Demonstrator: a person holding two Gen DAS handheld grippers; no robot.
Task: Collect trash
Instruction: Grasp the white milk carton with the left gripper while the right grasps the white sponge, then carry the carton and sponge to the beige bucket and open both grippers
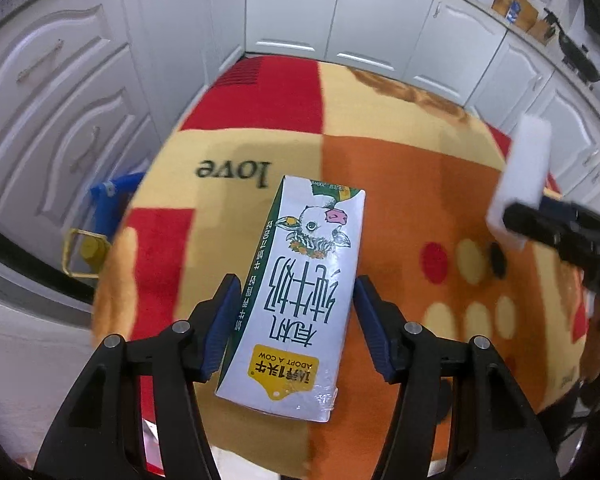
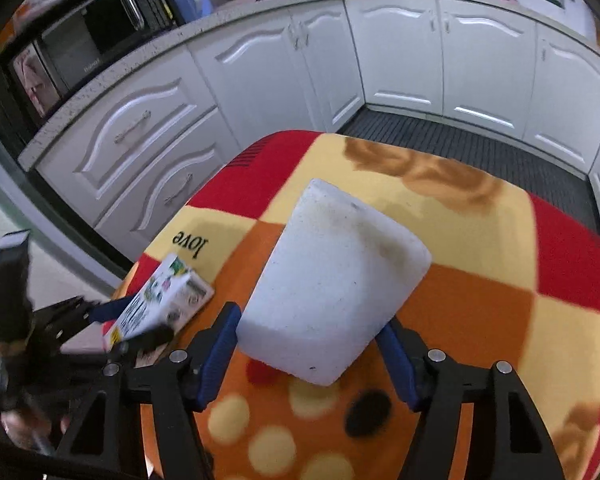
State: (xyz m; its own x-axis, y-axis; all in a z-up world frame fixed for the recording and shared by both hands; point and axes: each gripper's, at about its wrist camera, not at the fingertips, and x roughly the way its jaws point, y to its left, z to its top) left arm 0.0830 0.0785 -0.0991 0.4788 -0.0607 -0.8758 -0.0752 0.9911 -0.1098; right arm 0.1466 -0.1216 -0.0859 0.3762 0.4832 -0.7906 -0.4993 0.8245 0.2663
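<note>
A white milk carton [image 1: 300, 292] with a cow picture and green side stands between the blue pads of my left gripper [image 1: 296, 320], which is shut on it above the blanket-covered table [image 1: 420, 184]. The right wrist view shows the same carton [image 2: 160, 300] at the lower left, in the left gripper [image 2: 132, 322]. My right gripper [image 2: 306, 344] is shut on a stained white foam block [image 2: 336, 280], held over the table. From the left wrist view, that foam block [image 1: 518, 176] hangs at the right edge in the right gripper [image 1: 514, 220].
The table blanket [image 2: 480, 280] is red, yellow and orange with dots and the word "love". White cabinets [image 2: 400, 60] ring the table. A microwave [image 2: 80, 44] sits on the counter. A blue and yellow object [image 1: 96, 216] lies left of the table. A dark floor mat [image 2: 480, 152] lies beyond.
</note>
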